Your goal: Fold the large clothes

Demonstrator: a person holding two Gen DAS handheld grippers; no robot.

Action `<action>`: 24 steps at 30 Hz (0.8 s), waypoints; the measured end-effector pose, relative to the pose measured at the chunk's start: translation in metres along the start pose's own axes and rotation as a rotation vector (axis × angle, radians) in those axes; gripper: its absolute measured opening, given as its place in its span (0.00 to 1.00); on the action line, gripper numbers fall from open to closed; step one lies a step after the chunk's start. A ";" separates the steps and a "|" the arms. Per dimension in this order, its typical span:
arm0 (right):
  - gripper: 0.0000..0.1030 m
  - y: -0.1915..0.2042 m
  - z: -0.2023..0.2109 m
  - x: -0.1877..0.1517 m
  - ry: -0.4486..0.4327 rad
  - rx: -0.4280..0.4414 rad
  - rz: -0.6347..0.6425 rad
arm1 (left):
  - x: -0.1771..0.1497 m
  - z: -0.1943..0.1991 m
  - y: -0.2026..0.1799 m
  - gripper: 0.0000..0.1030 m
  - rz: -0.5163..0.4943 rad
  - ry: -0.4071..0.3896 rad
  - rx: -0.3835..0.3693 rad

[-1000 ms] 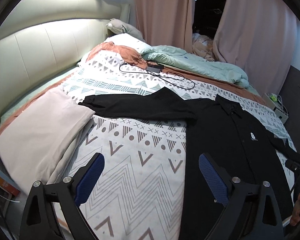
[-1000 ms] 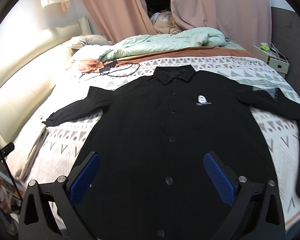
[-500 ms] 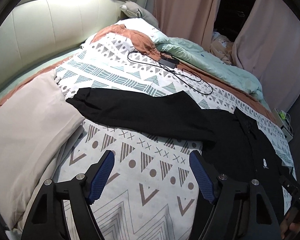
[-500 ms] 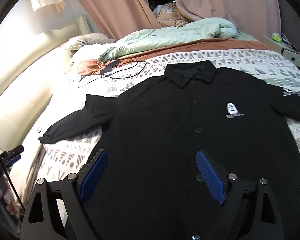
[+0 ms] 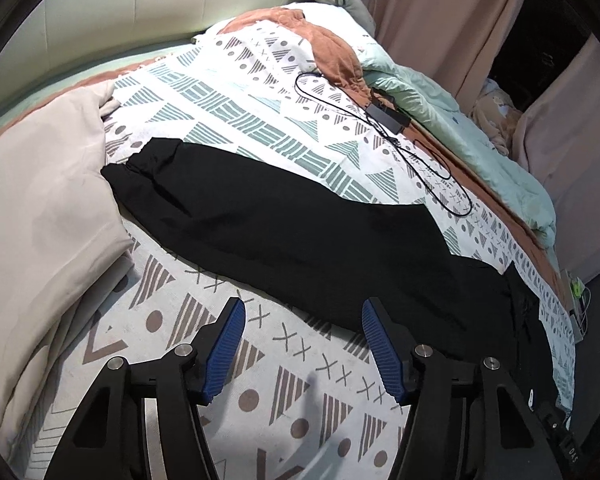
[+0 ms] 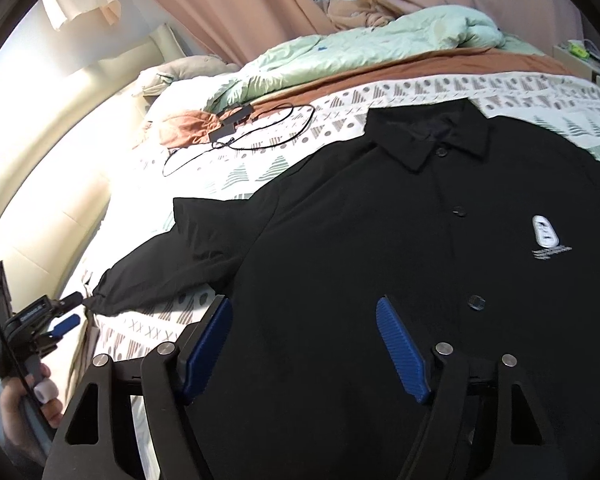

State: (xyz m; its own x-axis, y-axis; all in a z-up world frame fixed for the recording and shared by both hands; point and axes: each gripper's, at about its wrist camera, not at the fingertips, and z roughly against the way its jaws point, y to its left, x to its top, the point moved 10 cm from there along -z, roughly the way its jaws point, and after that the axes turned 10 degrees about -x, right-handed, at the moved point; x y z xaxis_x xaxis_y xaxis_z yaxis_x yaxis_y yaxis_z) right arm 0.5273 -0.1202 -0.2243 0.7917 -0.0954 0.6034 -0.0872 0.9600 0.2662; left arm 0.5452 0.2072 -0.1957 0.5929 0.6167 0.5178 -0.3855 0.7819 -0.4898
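Gaping wide, empty, both ribbed-pad tongs, L & R, over smooth black shirt.

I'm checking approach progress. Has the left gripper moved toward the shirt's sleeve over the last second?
Yes. The left gripper has closed in on the black sleeve, which now lies just beyond its open jaws.

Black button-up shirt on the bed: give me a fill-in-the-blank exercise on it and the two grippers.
1. The black button-up shirt lies spread flat on the patterned ____.
2. Both the left gripper and the right gripper are ____, holding nothing.
3. The white logo sits on the shirt's ____.
4. The thin black cable lies ____ the collar.

Missing words: bedspread; open; chest; beyond
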 end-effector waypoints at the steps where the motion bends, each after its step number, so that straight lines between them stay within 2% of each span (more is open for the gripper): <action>1: 0.72 0.002 -0.005 0.000 0.007 0.004 0.000 | 0.001 -0.006 0.003 0.60 0.016 0.002 0.014; 4: 0.63 0.006 -0.024 0.002 0.041 0.022 -0.012 | 0.003 -0.023 0.012 0.60 0.066 0.006 0.043; 9: 0.60 0.012 -0.047 0.009 0.078 0.069 -0.057 | -0.002 -0.053 0.030 0.59 0.158 0.046 0.074; 11: 0.55 0.016 -0.055 0.013 0.087 0.103 -0.086 | -0.004 -0.062 0.035 0.50 0.189 0.057 0.071; 12: 0.53 0.019 -0.057 0.015 0.094 0.135 -0.109 | -0.004 -0.067 0.038 0.49 0.194 0.061 0.084; 15: 0.51 0.029 -0.063 0.019 0.097 0.192 -0.150 | -0.002 -0.079 0.045 0.41 0.194 0.061 0.110; 18: 0.42 0.041 -0.079 0.018 0.140 0.264 -0.203 | 0.004 -0.082 0.050 0.21 0.189 0.045 0.134; 20: 0.40 0.047 -0.091 0.016 0.173 0.293 -0.234 | 0.007 -0.082 0.050 0.09 0.187 0.049 0.121; 24: 0.32 0.067 -0.115 0.014 0.241 0.368 -0.274 | 0.021 -0.074 0.040 0.02 0.168 0.021 0.081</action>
State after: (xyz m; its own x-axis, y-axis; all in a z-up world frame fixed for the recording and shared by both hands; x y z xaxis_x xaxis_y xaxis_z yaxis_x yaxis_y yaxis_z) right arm 0.6020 -0.0269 -0.2848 0.9284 -0.2253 0.2956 -0.0295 0.7481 0.6629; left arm 0.5944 0.2447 -0.2559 0.5293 0.7382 0.4183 -0.5356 0.6731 -0.5100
